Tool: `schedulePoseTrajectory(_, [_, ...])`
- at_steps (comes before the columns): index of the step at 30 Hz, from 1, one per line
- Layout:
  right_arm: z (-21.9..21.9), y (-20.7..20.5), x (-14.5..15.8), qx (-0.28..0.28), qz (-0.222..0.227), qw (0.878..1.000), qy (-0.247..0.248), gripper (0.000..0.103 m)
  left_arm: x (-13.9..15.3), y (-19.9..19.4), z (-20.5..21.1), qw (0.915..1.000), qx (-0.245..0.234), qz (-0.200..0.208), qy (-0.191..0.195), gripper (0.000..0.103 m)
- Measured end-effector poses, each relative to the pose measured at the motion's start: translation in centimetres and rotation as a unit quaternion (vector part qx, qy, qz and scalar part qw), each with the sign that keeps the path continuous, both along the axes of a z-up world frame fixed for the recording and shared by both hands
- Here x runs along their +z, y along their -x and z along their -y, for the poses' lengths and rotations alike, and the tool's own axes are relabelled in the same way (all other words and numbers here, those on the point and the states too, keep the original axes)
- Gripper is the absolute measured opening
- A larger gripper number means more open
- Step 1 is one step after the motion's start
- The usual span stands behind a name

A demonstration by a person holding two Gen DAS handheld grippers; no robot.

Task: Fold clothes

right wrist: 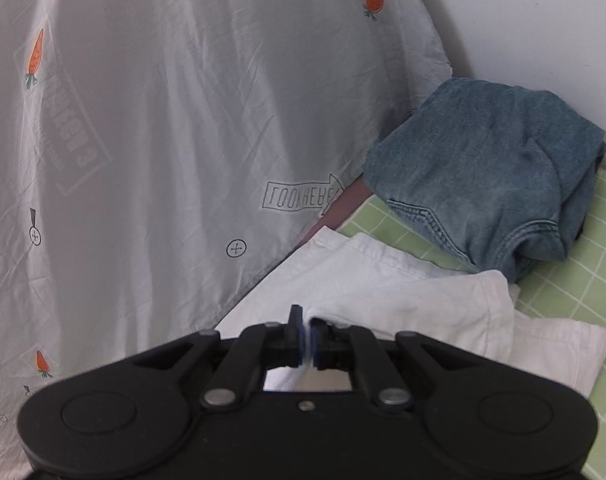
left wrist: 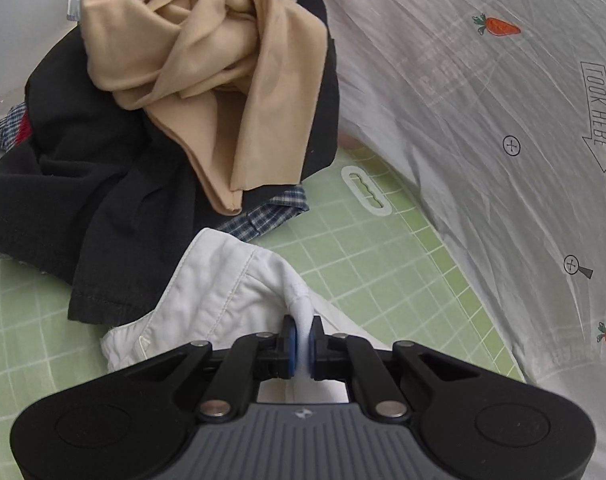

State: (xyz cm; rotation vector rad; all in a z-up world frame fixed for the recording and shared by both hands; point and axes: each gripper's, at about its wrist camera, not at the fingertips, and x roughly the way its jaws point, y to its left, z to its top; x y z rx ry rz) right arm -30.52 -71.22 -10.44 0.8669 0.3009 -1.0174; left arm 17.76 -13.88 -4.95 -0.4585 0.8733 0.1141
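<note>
The left gripper (left wrist: 302,330) was pressed together on a thin ridge of the white garment (left wrist: 223,284), its blue pads squeezing a pinched fold low in the middle of the left wrist view. The cloth was a smooth woven cotton with stitched seams, and it spread up and leftward over the green gridded mat (left wrist: 383,264); its lower part was hidden behind the gripper's black linkage.

Beyond it, in the upper left of that frame, lay a heap: a crumpled tan garment (left wrist: 207,64) of soft, drapey fabric atop a matte black garment (left wrist: 83,184), with a corner of blue plaid fabric (left wrist: 271,212) peeking out beneath (what kind of piece it was could not be told). A crinkled white sheet printed with carrots (left wrist: 483,120) filled the right side.

The right gripper (right wrist: 307,330) was likewise clamped on a fold of the same white garment (right wrist: 383,292), low in the middle of the right wrist view, the cloth lying in flat rumpled layers toward the lower right. Just past it, at right centre, sat a bundled blue denim garment (right wrist: 495,168) with visible topstitching, resting on the mat (right wrist: 583,272). The carrot sheet (right wrist: 163,120) covered the left of that frame, its edges cut off.
</note>
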Motion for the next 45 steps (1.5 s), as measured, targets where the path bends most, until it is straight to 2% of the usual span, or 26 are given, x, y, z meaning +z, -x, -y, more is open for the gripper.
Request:
schedulePoseTrajectory(4, [3.7,-6.8,0.2,0.033,-0.015,0.999,0.032,0.004,0.4,-3.4,1.5,0.9997,-0.004,0.022,-0.006,0.008])
schedulePoseTrajectory(6, [5.8,-10.7,-0.7,0.053,-0.015,0.998,0.035,0.005,-0.2,-5.5,2.1,0.9996,-0.001,0.028,-0.004,0.015])
schedulePoseTrajectory(7, [6.8,-12.8,-1.6,0.069,-0.017,0.997,0.039,0.007,-0.9,-6.6,2.5,0.9994,0.004,0.033,-0.003,0.026])
schedulePoseTrajectory(8, [7.6,-14.6,-2.5,0.076,-0.028,0.996,0.036,0.014,-1.4,-7.1,2.8,0.9998,0.005,0.022,-0.002,0.028])
schedulePoseTrajectory(9, [8.1,-16.2,-3.2,0.078,-0.044,0.996,0.025,0.028,-1.8,-7.6,3.0,0.9999,0.006,0.011,-0.001,0.028])
schedulePoseTrajectory(11, [7.2,-16.8,-3.5,0.071,-0.045,0.996,0.033,0.035,-1.7,-6.7,3.4,0.9998,-0.008,0.017,0.004,0.033])
schedulePoseTrajectory(13, [5.2,-15.7,-3.8,0.052,-0.045,0.997,0.042,0.080,-1.5,-5.3,3.8,0.9993,-0.025,0.030,-0.004,0.056])
schedulePoseTrajectory(14, [4.0,-14.9,-4.0,0.040,-0.050,0.997,0.041,0.083,-1.5,-4.5,4.0,0.9989,-0.032,0.029,-0.016,0.066])
schedulePoseTrajectory(18, [0.5,-9.2,-5.4,-0.004,-0.098,0.995,0.005,0.082,-2.2,-1.4,5.5,0.9943,-0.098,0.001,-0.041,0.066])
schedulePoseTrajectory(23, [-1.1,-2.3,-8.0,-0.098,-0.126,0.985,-0.057,0.082,-3.4,2.4,9.7,0.9802,-0.181,-0.021,-0.076,0.067])
schedulePoseTrajectory(26, [-0.3,-1.0,-9.7,-0.117,-0.138,0.981,-0.073,0.082,-3.5,3.7,11.8,0.9745,-0.210,-0.022,-0.076,0.067])
schedulePoseTrajectory(28, [0.3,-0.7,-10.6,-0.120,-0.132,0.981,-0.081,0.082,-3.3,4.8,13.6,0.9674,-0.241,-0.010,-0.077,0.067])
schedulePoseTrajectory(31, [1.0,-1.3,-11.0,-0.121,-0.143,0.979,-0.077,0.082,-3.4,5.7,16.6,0.9533,-0.293,0.001,-0.073,0.067])
schedulePoseTrajectory(33, [1.3,-1.8,-11.1,-0.124,-0.154,0.978,-0.073,0.082,-4.3,5.7,18.5,0.9432,-0.326,-0.012,-0.066,0.067])
schedulePoseTrajectory(35, [1.4,-2.5,-10.9,-0.113,-0.183,0.974,-0.066,0.066,-5.4,5.8,20.2,0.9326,-0.354,-0.032,-0.062,0.067])
schedulePoseTrajectory(36, [1.4,-2.9,-10.8,-0.103,-0.203,0.972,-0.060,0.040,-5.8,6.1,20.7,0.9277,-0.365,-0.040,-0.067,0.067])
schedulePoseTrajectory(37, [1.4,-2.8,-10.8,-0.092,-0.205,0.973,-0.054,0.008,-6.3,6.3,21.3,0.9226,-0.376,-0.049,-0.072,0.067])
schedulePoseTrajectory(38, [1.5,-2.2,-10.9,-0.083,-0.189,0.977,-0.057,0.007,-6.6,6.5,21.4,0.9202,-0.380,-0.056,-0.078,0.067])
schedulePoseTrajectory(41, [1.1,0.1,-10.9,-0.089,-0.149,0.983,-0.066,0.005,-7.6,7.3,20.8,0.9204,-0.375,-0.072,-0.084,0.067])
schedulePoseTrajectory(42, [0.6,0.8,-10.9,-0.093,-0.150,0.982,-0.066,0.005,-7.9,7.5,20.5,0.9193,-0.376,-0.080,-0.083,0.067])
schedulePoseTrajectory(43, [0.2,1.5,-10.8,-0.097,-0.151,0.981,-0.066,0.003,-7.9,7.9,20.2,0.9167,-0.383,-0.073,-0.086,0.067])
schedulePoseTrajectory(45, [-1.0,3.4,-11.1,-0.102,-0.170,0.978,-0.063,0.001,-7.9,8.7,20.0,0.9047,-0.405,-0.076,-0.109,0.067])
